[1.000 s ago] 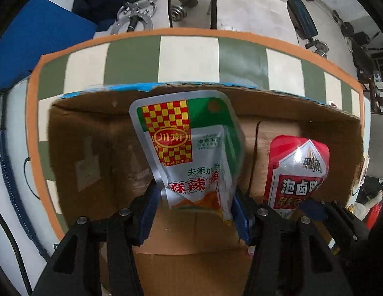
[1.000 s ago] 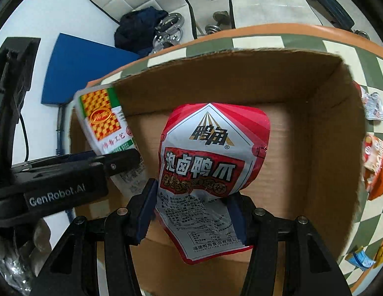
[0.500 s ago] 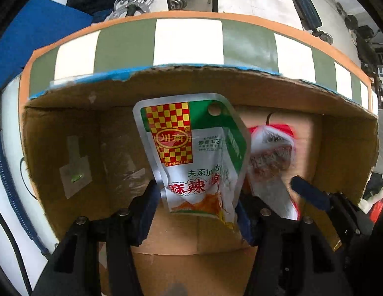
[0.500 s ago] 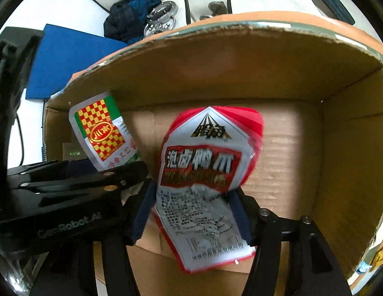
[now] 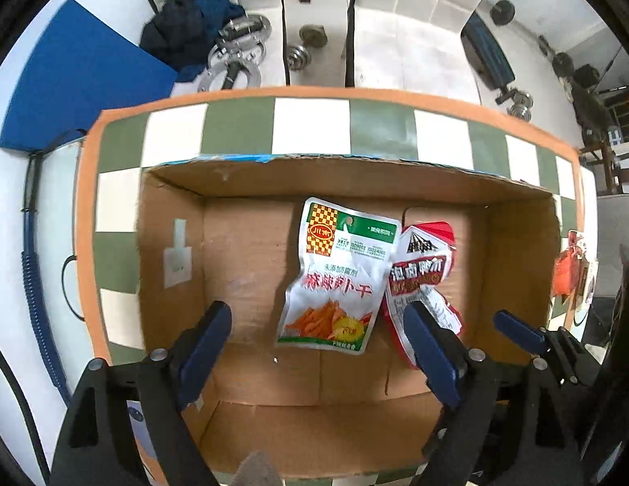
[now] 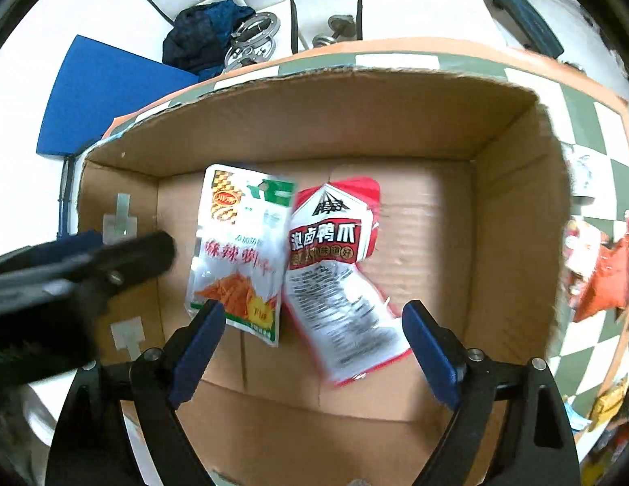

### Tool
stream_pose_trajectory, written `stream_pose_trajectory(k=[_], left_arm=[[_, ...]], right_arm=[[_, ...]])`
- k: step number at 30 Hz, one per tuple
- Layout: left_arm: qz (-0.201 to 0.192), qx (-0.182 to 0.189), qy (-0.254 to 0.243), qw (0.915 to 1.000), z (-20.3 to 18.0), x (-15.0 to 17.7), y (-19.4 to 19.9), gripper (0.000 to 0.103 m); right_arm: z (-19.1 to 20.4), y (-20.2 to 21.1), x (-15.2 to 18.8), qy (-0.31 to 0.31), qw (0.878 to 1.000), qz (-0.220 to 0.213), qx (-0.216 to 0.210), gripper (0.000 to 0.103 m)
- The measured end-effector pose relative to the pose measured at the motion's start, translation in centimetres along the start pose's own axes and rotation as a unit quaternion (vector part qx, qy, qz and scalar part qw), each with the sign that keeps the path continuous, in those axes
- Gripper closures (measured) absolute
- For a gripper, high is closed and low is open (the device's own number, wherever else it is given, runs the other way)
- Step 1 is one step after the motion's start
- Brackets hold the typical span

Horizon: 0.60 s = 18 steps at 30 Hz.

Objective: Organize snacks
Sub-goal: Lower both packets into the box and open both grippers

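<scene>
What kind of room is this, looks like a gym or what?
Probably a home gym or spare room: dumbbells and weight plates lie on the floor beside a blue mat, past the checkered table holding the box.

Checkered table (image 5: 310,125) — cardboard box (image 5: 249,186) atop

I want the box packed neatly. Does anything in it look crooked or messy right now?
Yes. The green-and-white packet and the red packet lie tilted in the cardboard box, edges overlapping rather than squared up. The red one looks crumpled. Both the left gripper and the right gripper are open above them.
</scene>
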<state>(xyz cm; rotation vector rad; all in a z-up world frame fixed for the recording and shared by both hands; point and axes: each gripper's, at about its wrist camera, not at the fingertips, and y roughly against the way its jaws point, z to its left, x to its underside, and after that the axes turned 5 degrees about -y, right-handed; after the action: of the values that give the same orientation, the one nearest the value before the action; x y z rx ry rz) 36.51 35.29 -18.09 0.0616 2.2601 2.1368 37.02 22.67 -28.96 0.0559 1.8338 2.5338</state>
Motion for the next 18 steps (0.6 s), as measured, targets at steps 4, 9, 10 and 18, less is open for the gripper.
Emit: stream_pose_trajectory(k=[4, 9, 10, 18], left_arm=[[-0.026, -0.004, 0.001, 0.9997, 0.1, 2.0, 1.6, 0.016], [-0.059, -0.017, 0.002, 0.9981, -0.1, 5.4, 3.7, 0.016], [-0.066, -0.020, 0.001, 0.9976, -0.2, 6.0, 4.1, 0.016], [-0.105, -0.035, -0.002, 0.9939, -0.3, 9.9, 7.1, 0.016]], right_arm=[[0.2, 2.3, 2.1, 0.010, 1.000, -0.019, 0.005, 0.011], [0.2, 5.4, 5.2, 0.019, 0.999, -0.042, 0.010, 0.011], [0.2, 6.1, 6.0, 0.021, 0.998, -0.050, 0.012, 0.011], [-0.1, 10.1, 10.1, 0.035, 0.995, -0.092, 0.020, 0.011]])
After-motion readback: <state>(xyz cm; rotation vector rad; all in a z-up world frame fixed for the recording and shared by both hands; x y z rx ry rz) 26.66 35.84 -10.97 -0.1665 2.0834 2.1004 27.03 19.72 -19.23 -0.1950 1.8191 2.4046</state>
